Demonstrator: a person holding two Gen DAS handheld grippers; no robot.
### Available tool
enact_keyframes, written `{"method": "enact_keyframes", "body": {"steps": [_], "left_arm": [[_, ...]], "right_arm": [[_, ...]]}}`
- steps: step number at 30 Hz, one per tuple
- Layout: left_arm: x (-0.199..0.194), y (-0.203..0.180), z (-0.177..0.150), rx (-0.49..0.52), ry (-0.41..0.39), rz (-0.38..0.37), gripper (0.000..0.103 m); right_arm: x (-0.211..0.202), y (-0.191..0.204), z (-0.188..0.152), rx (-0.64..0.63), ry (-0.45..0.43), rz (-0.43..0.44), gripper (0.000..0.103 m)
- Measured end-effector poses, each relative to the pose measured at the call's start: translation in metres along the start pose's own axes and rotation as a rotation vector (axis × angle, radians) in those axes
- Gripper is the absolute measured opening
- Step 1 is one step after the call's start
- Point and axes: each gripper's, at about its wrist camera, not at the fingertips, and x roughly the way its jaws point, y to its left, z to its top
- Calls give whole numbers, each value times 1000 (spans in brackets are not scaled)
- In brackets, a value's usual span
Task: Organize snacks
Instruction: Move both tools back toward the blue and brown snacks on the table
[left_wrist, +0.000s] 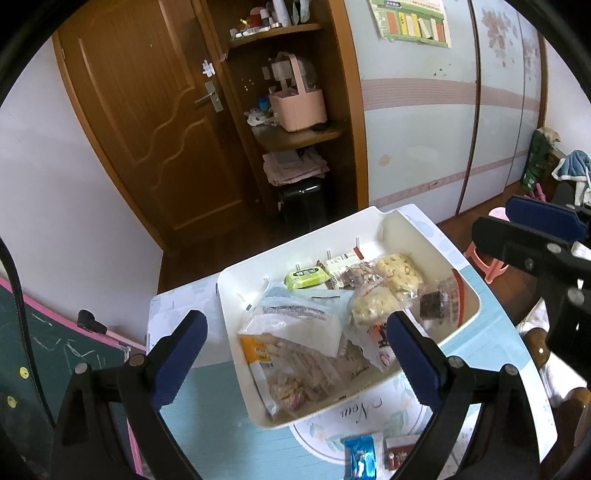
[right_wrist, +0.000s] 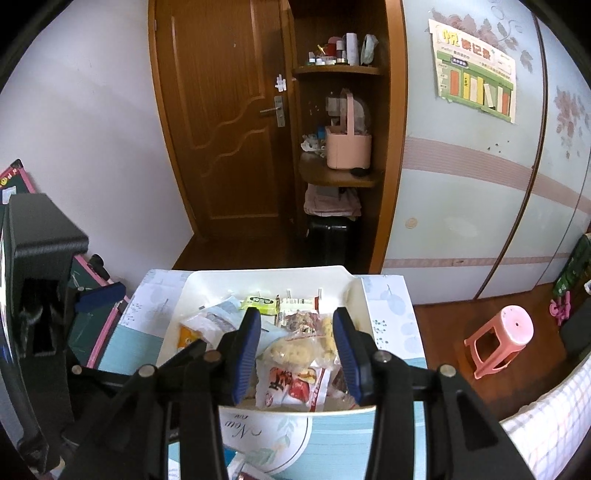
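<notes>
A white bin (left_wrist: 229, 295) on the table holds several snack packets: a green one (left_wrist: 306, 277) at the back, puffed rice cakes (left_wrist: 400, 273), a large pale bag (left_wrist: 306, 325) and a red-and-white packet (right_wrist: 291, 384). My left gripper (left_wrist: 295, 321) hangs above the bin's near side, open wide and empty. My right gripper (right_wrist: 297, 314) is open to a narrower gap above the bin (right_wrist: 266, 272), and its pads touch nothing; the packets lie below it. On the table in front of the bin lie a blue wrapper (left_wrist: 360, 456) and a dark red packet (left_wrist: 400, 452).
The table wears a teal and white cloth (left_wrist: 207, 424). A chalkboard with a pink frame (left_wrist: 55, 350) leans at the left. A pink stool (right_wrist: 498, 339) stands on the wooden floor to the right. Behind are a door and corner shelves.
</notes>
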Motion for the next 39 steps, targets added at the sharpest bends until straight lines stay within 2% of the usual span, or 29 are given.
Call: {"method": "enact_keyframes", "body": {"steps": [10, 19, 28, 34, 39], "left_arm": [[-65, -9, -24, 30, -66, 6, 98], [-87, -12, -63, -6, -76, -22, 98], [-53, -24, -132, -56, 28, -49, 99], [-3, -47, -175, -50, 144, -54, 99], [29, -56, -195, -86, 217, -64, 98]], "right_arm": [[-54, 3, -23, -23, -44, 22, 51], [-75, -4, -65, -40, -26, 72, 61], [-38, -10, -137, -62, 76, 128, 62], [0, -4, -186, -149, 180, 142, 62], [25, 2, -213, -254, 237, 150, 62]]}}
